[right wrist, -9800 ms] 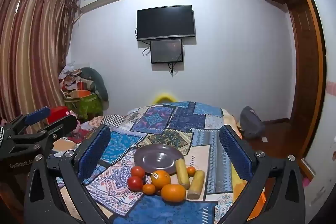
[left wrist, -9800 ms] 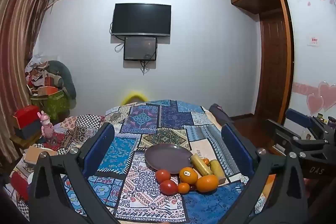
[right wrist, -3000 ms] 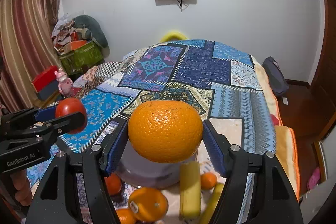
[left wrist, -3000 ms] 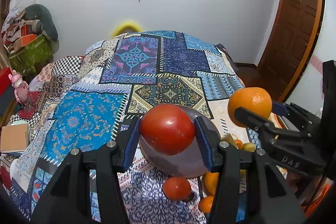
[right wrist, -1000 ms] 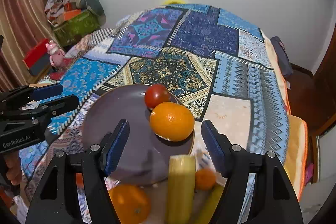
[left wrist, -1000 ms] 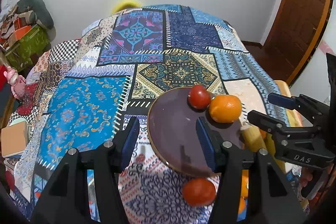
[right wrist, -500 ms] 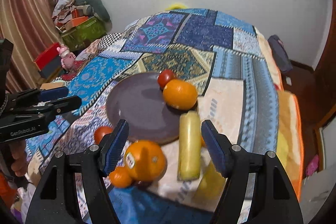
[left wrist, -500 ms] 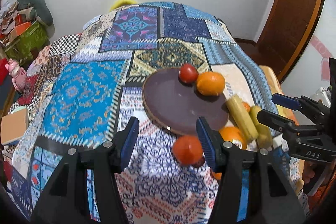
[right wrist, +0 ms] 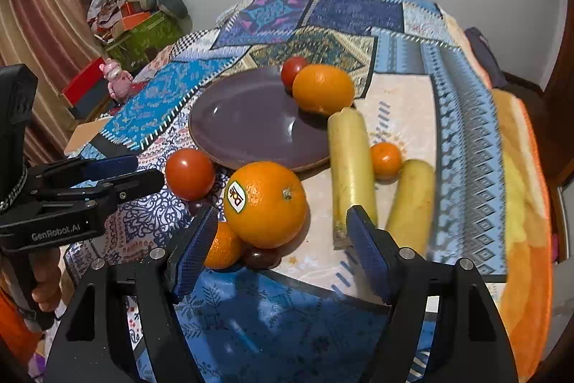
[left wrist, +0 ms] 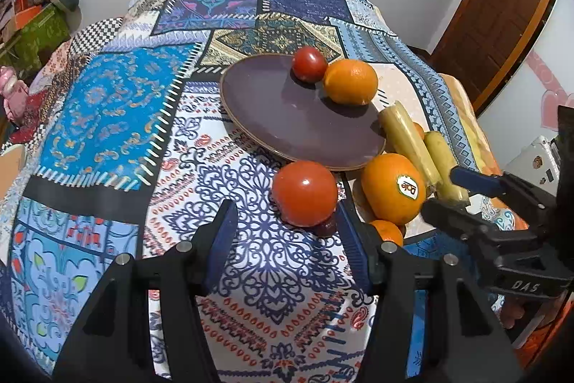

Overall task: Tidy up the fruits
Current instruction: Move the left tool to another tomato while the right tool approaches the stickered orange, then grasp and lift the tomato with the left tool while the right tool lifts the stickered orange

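Observation:
A dark purple plate [left wrist: 287,121] [right wrist: 244,121] holds a small tomato [left wrist: 309,64] [right wrist: 292,68] and an orange [left wrist: 350,82] [right wrist: 323,89] at its far rim. On the cloth in front of it lie a red tomato [left wrist: 305,192] [right wrist: 189,173], a stickered orange [left wrist: 393,188] [right wrist: 265,203], a small mandarin [left wrist: 386,232] [right wrist: 222,246], another mandarin [right wrist: 385,159] and two bananas [right wrist: 349,167] [right wrist: 410,203]. My left gripper [left wrist: 287,228] is open just before the red tomato. My right gripper [right wrist: 281,239] is open, its jaws either side of the stickered orange.
The patchwork cloth [left wrist: 107,103] covers the round table. A dark small fruit [right wrist: 261,257] lies under the stickered orange. Boxes and clutter [right wrist: 136,20] stand at the far left, a wooden door [left wrist: 495,13] at the right.
Both grippers have come down and forward toward the loose fruit. The left one has closed in on the red tomato, the right one on the stickered orange.

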A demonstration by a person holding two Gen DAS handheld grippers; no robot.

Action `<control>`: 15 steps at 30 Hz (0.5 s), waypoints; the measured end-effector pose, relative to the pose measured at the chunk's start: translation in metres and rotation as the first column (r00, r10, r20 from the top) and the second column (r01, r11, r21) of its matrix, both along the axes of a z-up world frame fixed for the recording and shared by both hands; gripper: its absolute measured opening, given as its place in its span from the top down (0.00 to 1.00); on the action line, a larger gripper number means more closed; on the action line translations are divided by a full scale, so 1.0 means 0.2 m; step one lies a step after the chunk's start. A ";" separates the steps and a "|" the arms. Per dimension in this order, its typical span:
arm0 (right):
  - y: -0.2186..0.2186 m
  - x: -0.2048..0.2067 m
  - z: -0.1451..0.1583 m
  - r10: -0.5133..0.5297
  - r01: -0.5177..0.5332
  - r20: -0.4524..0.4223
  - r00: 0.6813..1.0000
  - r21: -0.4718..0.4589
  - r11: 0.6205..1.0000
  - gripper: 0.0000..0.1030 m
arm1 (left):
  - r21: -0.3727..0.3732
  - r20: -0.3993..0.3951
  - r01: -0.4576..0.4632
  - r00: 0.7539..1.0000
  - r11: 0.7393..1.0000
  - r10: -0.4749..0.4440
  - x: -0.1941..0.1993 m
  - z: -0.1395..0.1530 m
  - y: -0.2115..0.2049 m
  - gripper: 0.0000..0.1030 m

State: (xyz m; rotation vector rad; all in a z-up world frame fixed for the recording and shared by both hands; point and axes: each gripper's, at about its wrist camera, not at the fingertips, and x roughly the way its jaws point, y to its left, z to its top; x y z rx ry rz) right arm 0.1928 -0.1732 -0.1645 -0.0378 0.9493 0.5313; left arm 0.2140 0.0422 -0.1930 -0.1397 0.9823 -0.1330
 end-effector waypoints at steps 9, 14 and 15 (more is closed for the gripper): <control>0.07 0.04 -0.08 0.024 -0.024 -0.033 0.999 -0.005 1.000 0.31 | -0.006 -0.019 0.024 1.000 1.000 -0.024 0.08 -0.06 -0.05 0.45; 0.08 0.07 -0.12 0.027 -0.026 -0.060 0.998 0.008 1.000 0.31 | -0.013 -0.037 0.026 0.999 1.000 -0.026 0.14 -0.10 -0.05 0.46; 0.08 0.07 -0.13 0.028 -0.027 -0.069 0.997 0.016 1.000 0.31 | -0.017 -0.041 0.025 0.999 1.000 -0.026 0.14 -0.11 -0.05 0.46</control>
